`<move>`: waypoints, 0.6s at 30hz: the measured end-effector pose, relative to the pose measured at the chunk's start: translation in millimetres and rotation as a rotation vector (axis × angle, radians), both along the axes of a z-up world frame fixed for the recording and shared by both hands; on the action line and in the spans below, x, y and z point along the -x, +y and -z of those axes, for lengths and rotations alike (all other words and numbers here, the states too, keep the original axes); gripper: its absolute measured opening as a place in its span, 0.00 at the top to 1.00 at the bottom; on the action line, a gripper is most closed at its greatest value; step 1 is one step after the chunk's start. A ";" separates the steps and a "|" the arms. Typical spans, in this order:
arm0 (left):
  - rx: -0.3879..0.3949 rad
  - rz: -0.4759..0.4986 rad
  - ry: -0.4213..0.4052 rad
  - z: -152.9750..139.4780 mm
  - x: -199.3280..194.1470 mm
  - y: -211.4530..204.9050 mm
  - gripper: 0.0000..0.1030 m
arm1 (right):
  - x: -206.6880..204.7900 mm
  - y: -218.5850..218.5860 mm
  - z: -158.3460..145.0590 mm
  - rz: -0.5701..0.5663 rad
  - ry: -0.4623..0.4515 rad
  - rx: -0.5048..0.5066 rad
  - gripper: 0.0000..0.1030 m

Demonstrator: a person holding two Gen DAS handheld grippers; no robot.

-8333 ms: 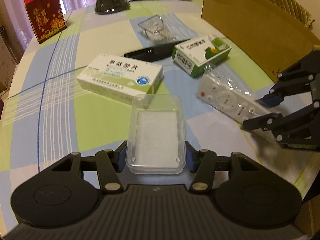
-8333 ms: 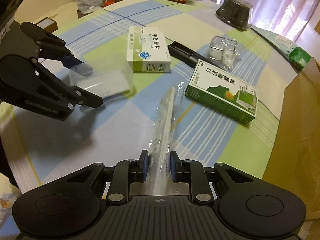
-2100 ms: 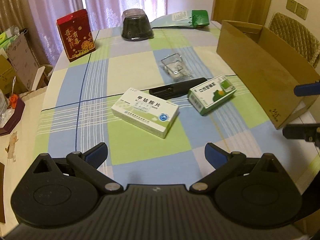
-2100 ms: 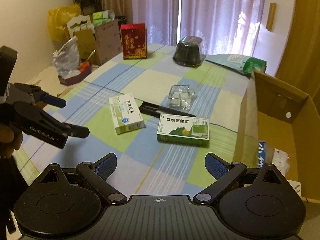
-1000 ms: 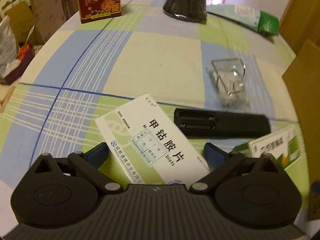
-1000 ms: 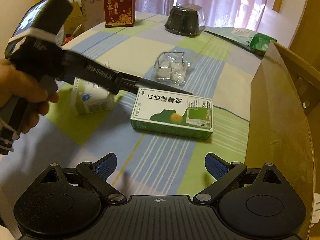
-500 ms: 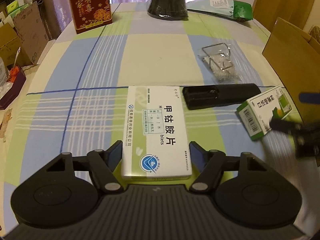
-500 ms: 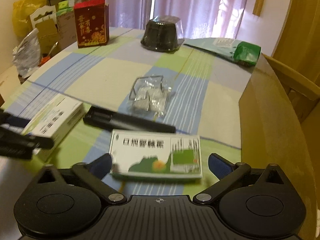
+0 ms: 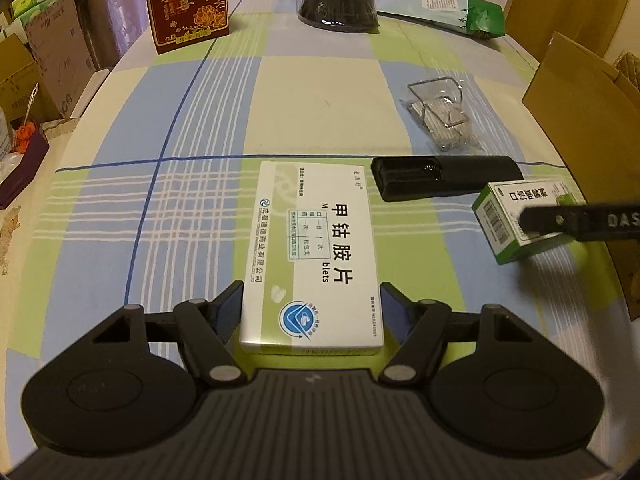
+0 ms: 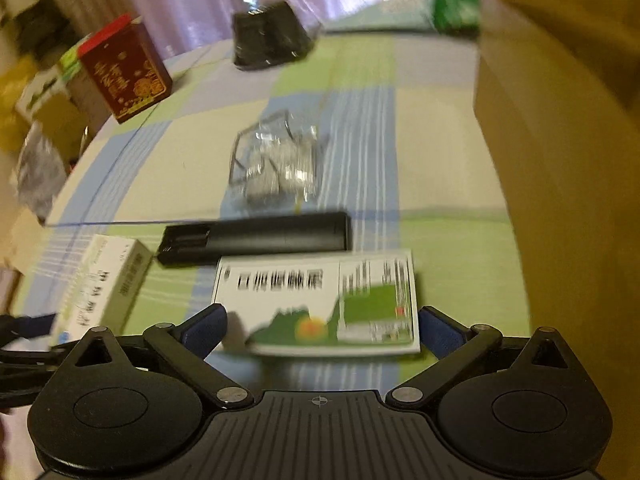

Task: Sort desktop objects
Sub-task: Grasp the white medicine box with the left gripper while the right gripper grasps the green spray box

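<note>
- The tablecloth (image 9: 320, 100) lies bare across its middle and left, from the red box (image 9: 186, 0) down to the white medicine box (image 9: 314, 256).
- On the right, the black remote (image 9: 446, 178), wire-rack packet (image 9: 440, 116) and green-white box (image 9: 520, 220) crowd together.
- The cardboard box (image 9: 580, 92) walls the right edge; the blurred right-wrist view seems to show only a narrow gap beside it.

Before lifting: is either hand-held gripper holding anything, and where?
Left hand-held gripper clamps the white medicine box by its long sides, near end. Right hand-held gripper only straddles the green medicine box.
</note>
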State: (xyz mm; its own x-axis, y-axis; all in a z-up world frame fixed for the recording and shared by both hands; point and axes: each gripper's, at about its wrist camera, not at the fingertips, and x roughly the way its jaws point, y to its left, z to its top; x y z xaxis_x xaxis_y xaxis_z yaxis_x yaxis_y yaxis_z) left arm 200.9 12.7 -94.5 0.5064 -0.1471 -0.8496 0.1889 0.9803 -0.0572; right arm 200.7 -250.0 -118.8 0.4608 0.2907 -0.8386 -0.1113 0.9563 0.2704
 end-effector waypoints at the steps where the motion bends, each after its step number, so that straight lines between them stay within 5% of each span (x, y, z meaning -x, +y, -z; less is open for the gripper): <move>1: 0.001 0.002 0.000 0.1 1.2 -0.2 0.34 | 6.6 1.2 0.7 -0.009 0.015 -0.017 0.00; 4: 0.010 0.011 0.001 0.5 5.3 0.4 0.34 | 26.3 15.0 -1.1 -0.131 0.017 -0.031 0.00; 11: 0.021 0.011 0.002 0.7 8.9 4.8 0.34 | 38.1 46.7 -25.9 -0.450 -0.243 0.292 0.00; 18: 0.022 0.019 0.002 1.8 13.5 5.7 0.34 | 1.6 45.8 -5.3 -0.479 -0.151 0.274 0.00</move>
